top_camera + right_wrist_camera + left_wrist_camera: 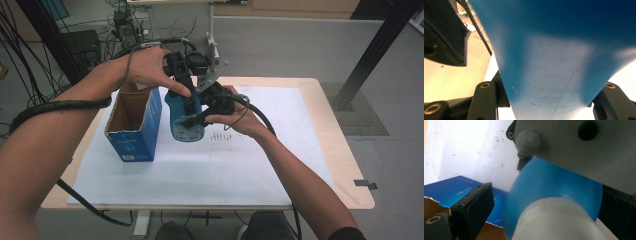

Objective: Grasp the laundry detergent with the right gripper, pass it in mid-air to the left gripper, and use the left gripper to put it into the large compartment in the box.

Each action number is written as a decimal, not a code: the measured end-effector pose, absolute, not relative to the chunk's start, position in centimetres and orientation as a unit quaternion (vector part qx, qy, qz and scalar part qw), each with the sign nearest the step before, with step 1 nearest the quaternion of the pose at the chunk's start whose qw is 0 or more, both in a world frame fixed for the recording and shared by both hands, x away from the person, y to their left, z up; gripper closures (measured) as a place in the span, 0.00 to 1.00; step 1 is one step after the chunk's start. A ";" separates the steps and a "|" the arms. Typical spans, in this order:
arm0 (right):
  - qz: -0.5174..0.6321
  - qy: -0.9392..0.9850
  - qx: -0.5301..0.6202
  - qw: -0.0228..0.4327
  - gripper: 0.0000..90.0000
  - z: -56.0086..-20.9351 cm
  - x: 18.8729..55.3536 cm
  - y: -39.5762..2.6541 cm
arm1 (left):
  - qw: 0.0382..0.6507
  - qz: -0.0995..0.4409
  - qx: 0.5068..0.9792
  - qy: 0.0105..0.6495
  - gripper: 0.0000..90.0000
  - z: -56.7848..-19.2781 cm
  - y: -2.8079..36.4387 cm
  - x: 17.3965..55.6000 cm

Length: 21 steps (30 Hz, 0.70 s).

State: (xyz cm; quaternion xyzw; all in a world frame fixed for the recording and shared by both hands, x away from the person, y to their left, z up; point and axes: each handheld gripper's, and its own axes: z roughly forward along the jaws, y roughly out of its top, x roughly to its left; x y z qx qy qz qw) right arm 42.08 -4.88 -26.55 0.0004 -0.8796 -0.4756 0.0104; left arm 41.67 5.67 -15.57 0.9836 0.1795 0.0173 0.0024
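A blue bottle [186, 125] with a white cap [559, 220] is held upright just above the table, beside an open blue box [135, 125]. My right gripper [196, 119] comes in from the right and is shut on the bottle's body [564, 62], with one black finger [485, 100] on each side. My left gripper [189, 97] points down over the bottle's top. In the left gripper view the cap sits between its jaws, and a gap shows between the left finger [471, 210] and the bottle's shoulder [549, 180].
The box stands open-topped at the left of a white sheet [280, 150] that covers the wooden table [345, 165]. Cables trail from both grippers. The right gripper's grey plate [586, 147] hangs close above the bottle. Black stands and cables lie on the floor behind.
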 end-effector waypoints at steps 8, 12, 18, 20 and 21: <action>-0.476 -0.880 0.002 0.008 0.49 -26.5 42.1 -4.9 | 0.003 0.017 0.984 0.178 0.08 -15.6 5.6 41.6; -0.475 -0.880 0.001 0.009 0.49 -26.5 42.0 -4.9 | 0.003 0.018 0.984 0.177 0.08 -15.5 5.6 41.6; -0.475 -0.880 0.002 0.009 0.49 -26.5 42.0 -4.9 | 0.003 0.018 0.984 0.178 0.08 -15.4 5.6 41.6; -0.475 -0.880 0.002 0.009 0.49 -26.5 42.0 -5.0 | 0.004 0.018 0.984 0.179 0.08 -15.4 5.7 41.6; -0.474 -0.880 0.002 0.009 0.49 -26.5 42.0 -5.0 | 0.004 0.018 0.984 0.179 0.08 -15.4 5.7 41.6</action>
